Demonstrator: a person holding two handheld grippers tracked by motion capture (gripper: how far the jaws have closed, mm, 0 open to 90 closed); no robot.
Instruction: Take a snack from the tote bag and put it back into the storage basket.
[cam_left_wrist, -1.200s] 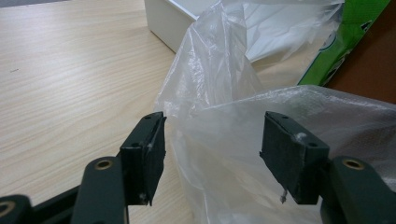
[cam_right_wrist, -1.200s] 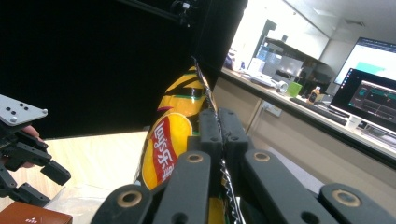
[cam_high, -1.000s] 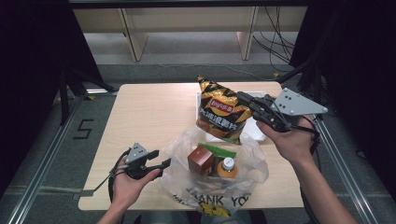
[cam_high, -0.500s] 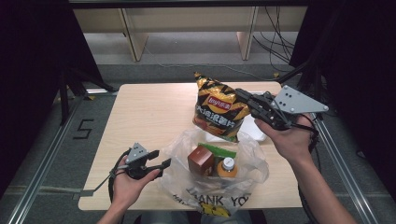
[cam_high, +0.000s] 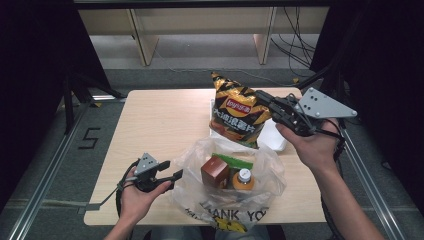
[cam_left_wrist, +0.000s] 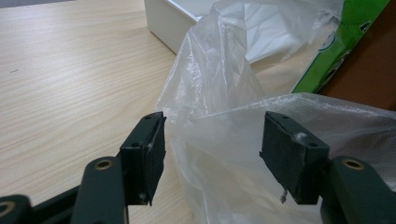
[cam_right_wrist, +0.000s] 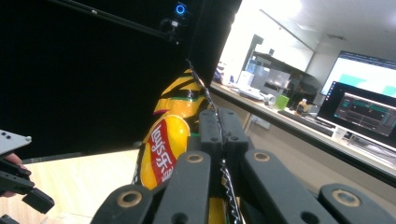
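My right gripper (cam_high: 263, 98) is shut on the crimped edge of a yellow-and-black chip bag (cam_high: 236, 114) and holds it in the air above the table's right half. The right gripper view has the bag's seam (cam_right_wrist: 212, 109) pinched between the jaws. A clear plastic bag (cam_high: 227, 200) lies open at the table's front, with a brown box (cam_high: 215, 171), a green packet (cam_high: 235, 161) and an orange-capped bottle (cam_high: 243, 178) inside. My left gripper (cam_high: 172, 170) is open at the plastic bag's left edge; film of the plastic bag (cam_left_wrist: 219, 135) lies between its jaws, and the pads do not press on it.
A white tray (cam_high: 275, 136) sits behind the plastic bag, under the chip bag. The wooden table (cam_high: 160, 125) has bare surface on its left half. Black curtains stand at both sides. The left hand's gripper (cam_right_wrist: 18, 179) is at the lower left of the right gripper view.
The chip bag has risen a little and shifted slightly left in the right gripper. The left gripper has stayed where it was.
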